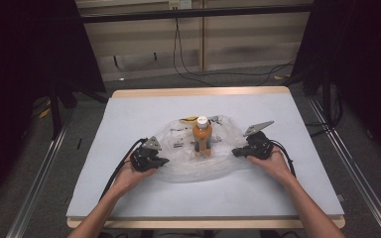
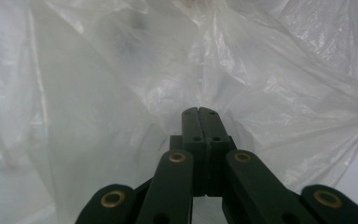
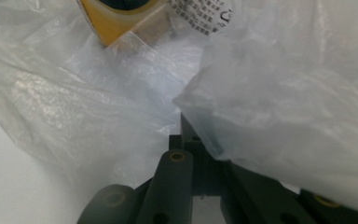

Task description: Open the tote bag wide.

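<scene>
- High view: orange bottle stands upright mid-bench on a clear plastic bag. Left claw and right claw flank the bottle at the bag's edges, probably to spread or lift the film.
- Left gripper view: jaws pressed together, film at the tips; whether it is pinched, cannot tell.
- Right gripper view: bag draped over the jaws; spread or closed, cannot tell. Bottle base ahead.

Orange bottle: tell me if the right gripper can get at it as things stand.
Probably not directly: the orange bottle stands inside the plastic bag, and the right gripper sits at the bag's edge, film draped over its jaws.
</scene>
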`<action>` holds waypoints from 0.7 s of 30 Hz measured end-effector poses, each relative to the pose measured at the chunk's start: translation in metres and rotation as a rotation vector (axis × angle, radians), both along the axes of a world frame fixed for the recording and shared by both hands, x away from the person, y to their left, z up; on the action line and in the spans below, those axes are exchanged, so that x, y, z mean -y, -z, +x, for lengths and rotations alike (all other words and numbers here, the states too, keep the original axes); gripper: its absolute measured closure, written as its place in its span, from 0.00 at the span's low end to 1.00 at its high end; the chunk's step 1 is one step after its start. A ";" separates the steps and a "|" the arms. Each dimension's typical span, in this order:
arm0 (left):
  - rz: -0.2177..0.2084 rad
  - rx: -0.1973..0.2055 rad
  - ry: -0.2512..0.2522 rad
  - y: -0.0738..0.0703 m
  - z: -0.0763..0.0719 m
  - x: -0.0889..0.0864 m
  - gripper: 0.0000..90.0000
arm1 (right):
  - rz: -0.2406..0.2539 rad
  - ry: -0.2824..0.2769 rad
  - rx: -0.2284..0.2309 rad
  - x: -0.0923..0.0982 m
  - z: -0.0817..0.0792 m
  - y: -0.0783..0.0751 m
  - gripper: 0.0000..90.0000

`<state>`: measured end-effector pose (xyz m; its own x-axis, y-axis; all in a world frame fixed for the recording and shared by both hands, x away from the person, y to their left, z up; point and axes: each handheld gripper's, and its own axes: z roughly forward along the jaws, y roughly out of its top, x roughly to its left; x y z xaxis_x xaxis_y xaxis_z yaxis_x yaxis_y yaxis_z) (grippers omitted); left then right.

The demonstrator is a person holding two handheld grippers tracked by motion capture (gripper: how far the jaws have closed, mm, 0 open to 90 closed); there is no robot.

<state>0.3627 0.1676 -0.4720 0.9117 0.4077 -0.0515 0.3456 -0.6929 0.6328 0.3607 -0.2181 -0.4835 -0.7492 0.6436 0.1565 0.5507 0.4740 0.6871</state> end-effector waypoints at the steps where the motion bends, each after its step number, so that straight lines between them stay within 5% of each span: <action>1: 0.004 0.001 0.004 0.000 -0.001 0.001 1.00 | -0.003 0.005 0.007 -0.003 0.000 0.000 1.00; 9: 0.003 0.022 0.013 0.001 0.003 0.007 1.00 | 0.031 0.027 0.016 -0.017 0.007 0.003 1.00; 18: -0.058 0.020 -0.091 0.005 0.005 0.000 1.00 | 0.039 0.118 0.020 -0.007 0.009 0.004 1.00; 21: -0.060 0.015 -0.079 0.004 0.006 -0.006 1.00 | 0.048 0.116 0.023 -0.009 0.008 0.004 1.00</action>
<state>0.3691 0.1731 -0.4759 0.8777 0.4749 -0.0646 0.3880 -0.6247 0.6776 0.3685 -0.2094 -0.4876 -0.6739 0.7183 0.1729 0.5840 0.3746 0.7201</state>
